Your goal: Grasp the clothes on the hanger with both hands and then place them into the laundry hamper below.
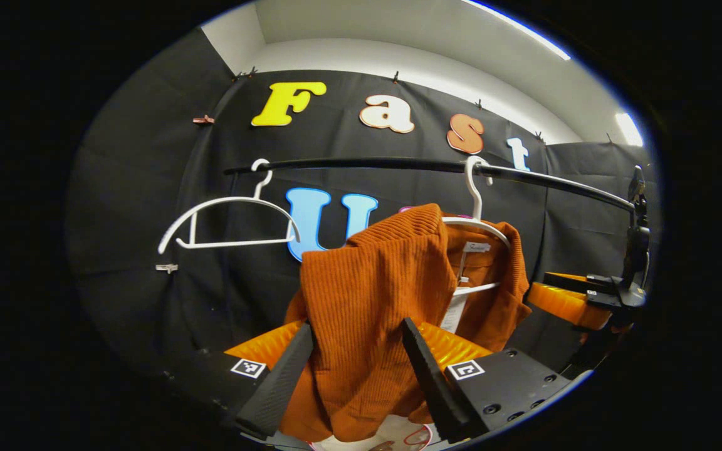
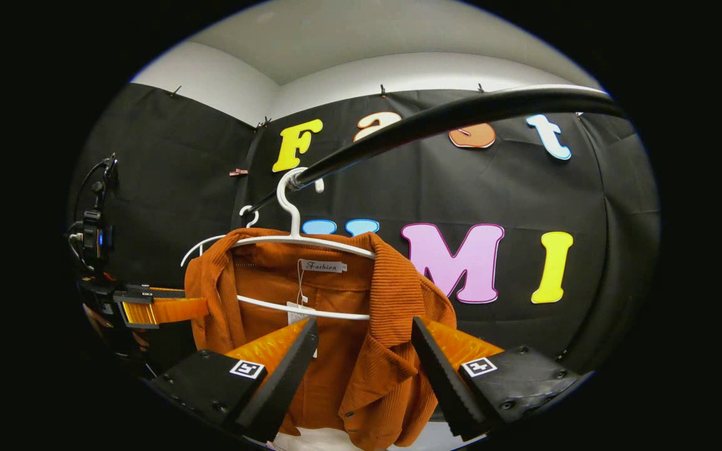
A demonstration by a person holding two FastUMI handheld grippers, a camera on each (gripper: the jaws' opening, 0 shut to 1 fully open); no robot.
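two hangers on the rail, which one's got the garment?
The hanger nearer the right gripper carries the orange jacket; the other hanger hangs bare.

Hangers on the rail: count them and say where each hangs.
2. The bare white hanger hangs toward the rail's left end; the second hanger carries the orange garment further right.

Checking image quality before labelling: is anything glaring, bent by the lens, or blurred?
Left gripper view: ceiling light strips blow out white; the black clothes rail bows. Right gripper view: the rail curves strongly and looks thick; the rust-orange ribbed jacket stays sharp, evenly lit.
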